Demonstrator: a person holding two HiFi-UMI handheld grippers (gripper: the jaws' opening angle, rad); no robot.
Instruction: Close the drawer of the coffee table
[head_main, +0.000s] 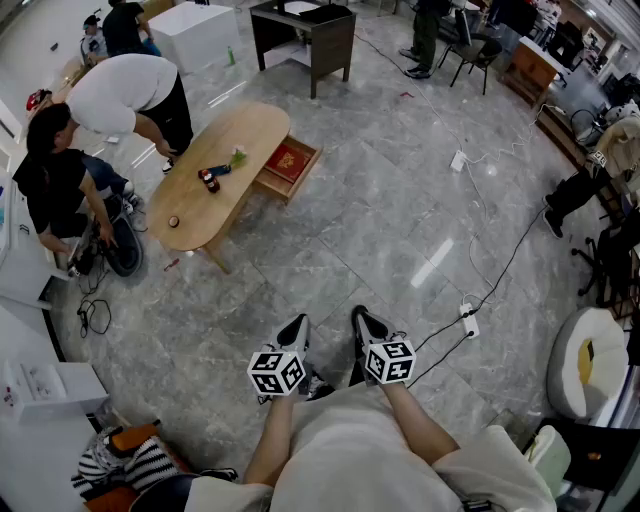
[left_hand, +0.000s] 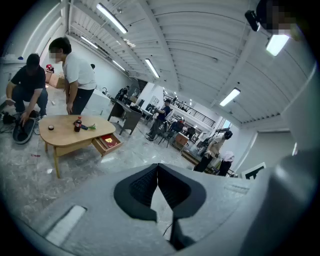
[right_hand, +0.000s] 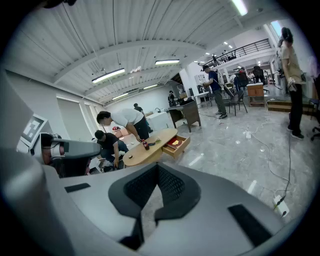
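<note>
Grippers low in head view: left gripper (head_main: 293, 330), right gripper (head_main: 368, 322), side by side. Drawer (head_main: 290, 165) open on coffee table (head_main: 215, 175), well apart ahead.
Left gripper view: pressed together, empty; drawer far upper left.
Right gripper view: closed, empty; drawer far, just above jaws.

Coffee table (head_main: 215, 175) standing upper left in the head view. Drawer (head_main: 303, 168) projecting open from its right side, book (head_main: 288, 160) lying inside. Bottle (head_main: 209, 181) standing on the tabletop. Bending person (head_main: 130, 95) and crouching person (head_main: 55, 180) staying at its left. Desk (head_main: 305, 40) standing beyond.
</note>
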